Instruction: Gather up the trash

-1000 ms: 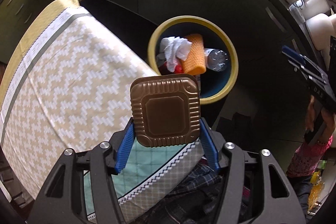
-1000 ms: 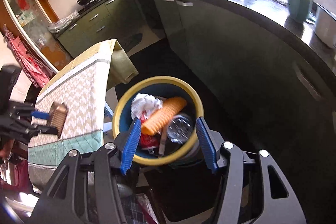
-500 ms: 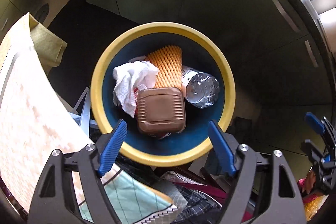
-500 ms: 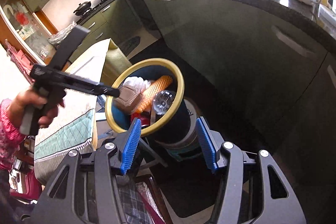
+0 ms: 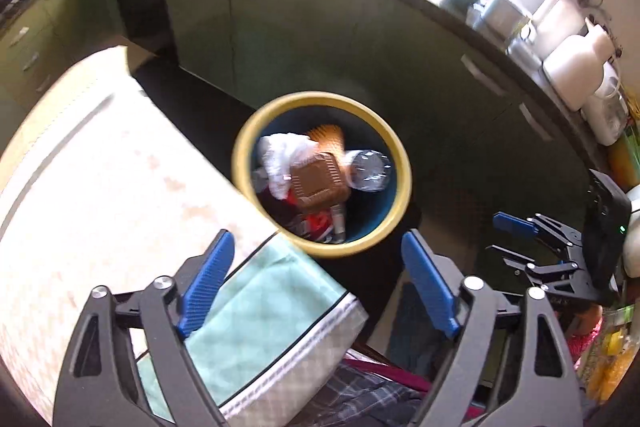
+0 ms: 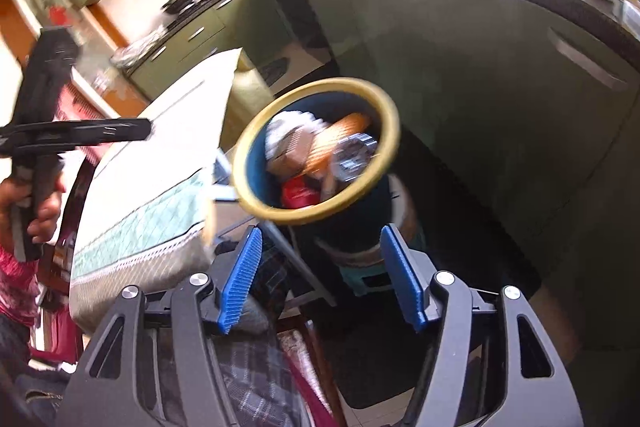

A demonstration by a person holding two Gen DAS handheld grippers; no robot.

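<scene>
A yellow-rimmed blue trash bin (image 5: 400,163) (image 6: 394,123) stands on the floor beside the table. Inside lie a brown square foil tray (image 5: 318,183), white crumpled paper (image 5: 282,157), an orange foam net (image 5: 328,137), a clear plastic bottle (image 5: 370,171) and red packaging (image 6: 298,193). My left gripper (image 5: 318,287) is open and empty, above the table edge short of the bin. My right gripper (image 6: 320,277) is open and empty, near the bin's front. The left gripper also shows in the right wrist view (image 6: 120,129), over the table.
The table (image 5: 92,195) with a beige patterned cloth and a mint-green corner (image 5: 256,311) lies left of the bin. Dark green kitchen cabinets (image 5: 320,39) curve behind the bin. Jugs and containers (image 5: 576,67) stand on the counter. Dark floor surrounds the bin.
The brown foil tray left my left gripper and now lies in the bin. My left gripper has since pulled back over the table. Both views are motion-blurred.
</scene>
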